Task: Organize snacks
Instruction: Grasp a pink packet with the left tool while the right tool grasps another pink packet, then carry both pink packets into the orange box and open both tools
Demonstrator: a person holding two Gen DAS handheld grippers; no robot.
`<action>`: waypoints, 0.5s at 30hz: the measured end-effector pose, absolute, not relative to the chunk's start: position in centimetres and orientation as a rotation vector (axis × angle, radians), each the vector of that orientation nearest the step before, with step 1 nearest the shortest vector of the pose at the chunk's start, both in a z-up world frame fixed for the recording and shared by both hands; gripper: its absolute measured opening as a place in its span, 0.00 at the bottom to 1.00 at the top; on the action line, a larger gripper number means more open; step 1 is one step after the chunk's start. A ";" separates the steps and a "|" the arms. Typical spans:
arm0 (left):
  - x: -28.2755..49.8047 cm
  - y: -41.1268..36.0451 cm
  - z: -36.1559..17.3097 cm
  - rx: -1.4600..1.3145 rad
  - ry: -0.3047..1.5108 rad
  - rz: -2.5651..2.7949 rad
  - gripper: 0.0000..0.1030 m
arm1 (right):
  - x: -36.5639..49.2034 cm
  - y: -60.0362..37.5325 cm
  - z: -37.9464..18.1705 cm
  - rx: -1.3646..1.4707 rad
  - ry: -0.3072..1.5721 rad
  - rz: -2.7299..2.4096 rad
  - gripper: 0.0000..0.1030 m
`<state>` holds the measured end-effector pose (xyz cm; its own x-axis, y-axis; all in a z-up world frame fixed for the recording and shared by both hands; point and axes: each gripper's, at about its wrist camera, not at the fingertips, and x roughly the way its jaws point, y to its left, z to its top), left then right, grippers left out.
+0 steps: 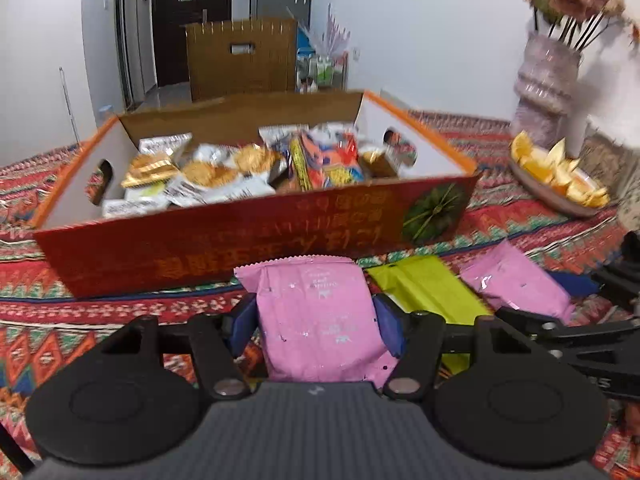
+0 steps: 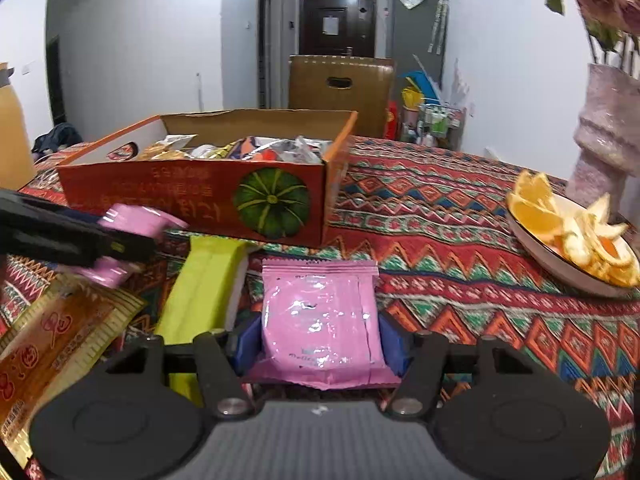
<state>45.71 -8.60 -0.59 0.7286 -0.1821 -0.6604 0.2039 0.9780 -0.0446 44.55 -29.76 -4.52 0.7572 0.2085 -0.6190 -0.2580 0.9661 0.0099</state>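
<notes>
Surface: woven tablecloth [image 2: 460, 216], zigzag bands of red, green, orange.
Box: shallow cardboard snack box [image 1: 256, 236] – glossy red front, pumpkin print, crinkly packets heaped inside.
Left gripper [image 1: 316, 322]: blue pads clamped on a pink foil packet [image 1: 320, 320], just before the box.
Right gripper [image 2: 320, 338]: clenched on a second pink packet [image 2: 320, 316] – flat, serrated top.
Loose: lime-green packet [image 2: 204, 292], matte, between both grippers.

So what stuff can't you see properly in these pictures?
- Left wrist view: print on the red box is blurred and unreadable.
- Left wrist view: the green packet is partly hidden by the left gripper and its pink packet.
- Right wrist view: the gold packet is cut off by the edge.
- Right wrist view: the right gripper covers the bottom of its pink packet.
</notes>
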 end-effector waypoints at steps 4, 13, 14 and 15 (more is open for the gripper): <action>41.8 -7.0 2.2 0.005 0.661 -0.217 0.61 | 42.4 -30.1 -4.0 -0.082 0.658 0.188 0.59; 30.6 -2.0 3.3 -0.097 0.631 -0.135 0.61 | 31.4 -31.6 -2.4 0.066 0.635 0.161 0.59; 29.4 -1.3 3.2 -0.119 0.638 -0.122 0.61 | 30.3 -31.3 -2.4 0.072 0.638 0.166 0.59; 28.5 -0.8 3.1 -0.138 0.643 -0.115 0.61 | 29.2 -31.0 -2.5 0.072 0.640 0.171 0.59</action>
